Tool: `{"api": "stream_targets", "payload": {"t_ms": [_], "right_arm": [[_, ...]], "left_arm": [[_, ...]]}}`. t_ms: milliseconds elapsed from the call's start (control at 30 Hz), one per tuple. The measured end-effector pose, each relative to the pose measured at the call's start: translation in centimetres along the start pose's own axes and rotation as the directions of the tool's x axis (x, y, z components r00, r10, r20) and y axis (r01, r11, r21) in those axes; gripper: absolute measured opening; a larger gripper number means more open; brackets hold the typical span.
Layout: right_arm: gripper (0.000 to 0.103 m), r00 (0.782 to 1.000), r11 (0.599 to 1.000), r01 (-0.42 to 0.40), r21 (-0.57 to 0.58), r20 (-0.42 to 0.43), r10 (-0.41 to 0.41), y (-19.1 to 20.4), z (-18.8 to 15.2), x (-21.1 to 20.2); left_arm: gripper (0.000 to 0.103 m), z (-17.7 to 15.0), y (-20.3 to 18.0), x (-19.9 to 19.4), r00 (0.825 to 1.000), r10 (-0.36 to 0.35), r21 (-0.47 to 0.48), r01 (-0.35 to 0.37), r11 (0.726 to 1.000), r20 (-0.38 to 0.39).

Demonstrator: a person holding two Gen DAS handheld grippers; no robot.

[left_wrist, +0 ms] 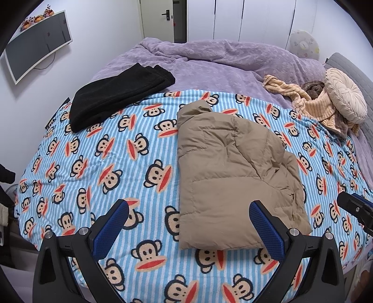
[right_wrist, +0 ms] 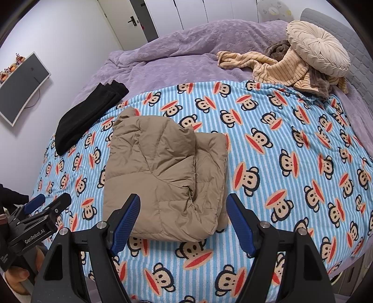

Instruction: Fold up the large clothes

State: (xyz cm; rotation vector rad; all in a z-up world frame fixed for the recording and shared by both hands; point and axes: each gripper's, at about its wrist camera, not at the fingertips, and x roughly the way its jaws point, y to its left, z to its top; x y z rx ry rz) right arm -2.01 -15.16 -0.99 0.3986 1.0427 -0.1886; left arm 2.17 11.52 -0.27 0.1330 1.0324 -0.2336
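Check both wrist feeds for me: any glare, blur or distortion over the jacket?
Left wrist view: tan jacket sharp, evenly lit, no glare; fisheye bows the monkey blanket and darkens the corners. Right wrist view: jacket equally crisp, same edge curvature, only soft shadows.

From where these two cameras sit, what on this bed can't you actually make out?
- Underside and inner layers of the folded tan jacket: hidden by its own top panel, both views.
- Brown cloth under the round cushion: mostly covered by the cushion and the striped cloth.
- Left gripper, right gripper: open, handles cut off by the bottom edges.
- Objects on the wall shelf: too small.
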Motion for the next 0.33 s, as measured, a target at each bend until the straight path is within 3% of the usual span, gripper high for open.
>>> {"api": "stream_targets", "payload": {"t_ms": [333], "right_arm": [[0.079, 1.0, 1.0, 0.0, 0.0, -0.001, 0.0, 0.16, -0.09, 0.04]], "left_arm": [[0.103, 0.27, 0.04, -0.21, 1.0, 0.0, -0.014, 0.0, 1.0, 0.02]]}}
